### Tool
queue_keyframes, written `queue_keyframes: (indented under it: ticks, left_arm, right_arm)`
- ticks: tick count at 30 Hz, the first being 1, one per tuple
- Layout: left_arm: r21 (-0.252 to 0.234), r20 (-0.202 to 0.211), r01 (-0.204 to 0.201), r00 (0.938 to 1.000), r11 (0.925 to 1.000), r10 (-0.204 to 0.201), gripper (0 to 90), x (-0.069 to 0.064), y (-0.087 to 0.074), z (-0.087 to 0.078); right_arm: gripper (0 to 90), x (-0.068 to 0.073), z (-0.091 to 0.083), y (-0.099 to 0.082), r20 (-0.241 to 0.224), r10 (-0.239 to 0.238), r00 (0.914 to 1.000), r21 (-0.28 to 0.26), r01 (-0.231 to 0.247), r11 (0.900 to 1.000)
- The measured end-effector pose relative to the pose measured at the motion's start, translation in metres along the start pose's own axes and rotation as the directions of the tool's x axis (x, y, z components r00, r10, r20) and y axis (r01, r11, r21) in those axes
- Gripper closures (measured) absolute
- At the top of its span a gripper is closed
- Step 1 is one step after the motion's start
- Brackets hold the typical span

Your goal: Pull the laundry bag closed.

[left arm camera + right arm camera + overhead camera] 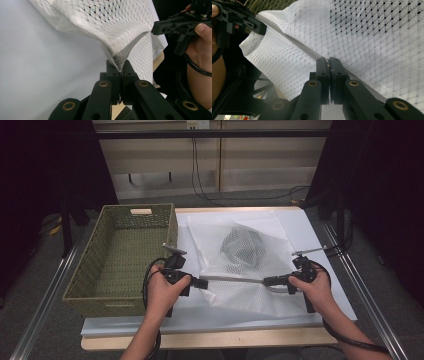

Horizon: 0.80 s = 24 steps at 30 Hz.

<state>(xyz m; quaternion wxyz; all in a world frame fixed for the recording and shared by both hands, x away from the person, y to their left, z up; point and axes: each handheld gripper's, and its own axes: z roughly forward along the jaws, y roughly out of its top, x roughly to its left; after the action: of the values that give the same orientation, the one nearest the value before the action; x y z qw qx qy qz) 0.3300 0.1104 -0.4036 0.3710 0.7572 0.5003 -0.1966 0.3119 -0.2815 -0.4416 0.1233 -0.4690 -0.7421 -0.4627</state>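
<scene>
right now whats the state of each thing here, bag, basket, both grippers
mesh laundry bag: lying on the table, near edge lifted and pulled taut between the two grippers, something dark inside
dark item: inside the bag, bunched up
woven basket: upright at the table's left, nothing seen inside
left gripper: jaws shut on the bag's edge
right gripper: jaws shut on the bag's edge seam

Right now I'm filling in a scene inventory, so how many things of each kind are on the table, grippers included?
White mesh bag: 1
Dark item inside the bag: 1
Green woven basket: 1
White sheet: 1
Grippers: 2, left gripper, right gripper
Total: 6
</scene>
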Motion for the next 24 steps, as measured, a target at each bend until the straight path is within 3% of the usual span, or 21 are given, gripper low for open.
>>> queue_keyframes:
  ticks: [16,24]
  left_arm:
    - [-0.004,-0.002,0.024,0.9997,0.9997,-0.025,88.0,0.0001,0.0009,-0.0011]
    - [0.001,-0.002,0.015,0.9999,0.9999,-0.015,88.0,0.0016,0.0018,-0.0022]
  right_arm:
    - [87.8,-0.0053,-0.0008,-0.0008,0.006,0.009,0.9999,0.008,-0.009,0.9999]
    - [87.8,-0.0066,-0.0025,-0.0004,0.002,0.022,0.9997,0.006,-0.022,0.9997]
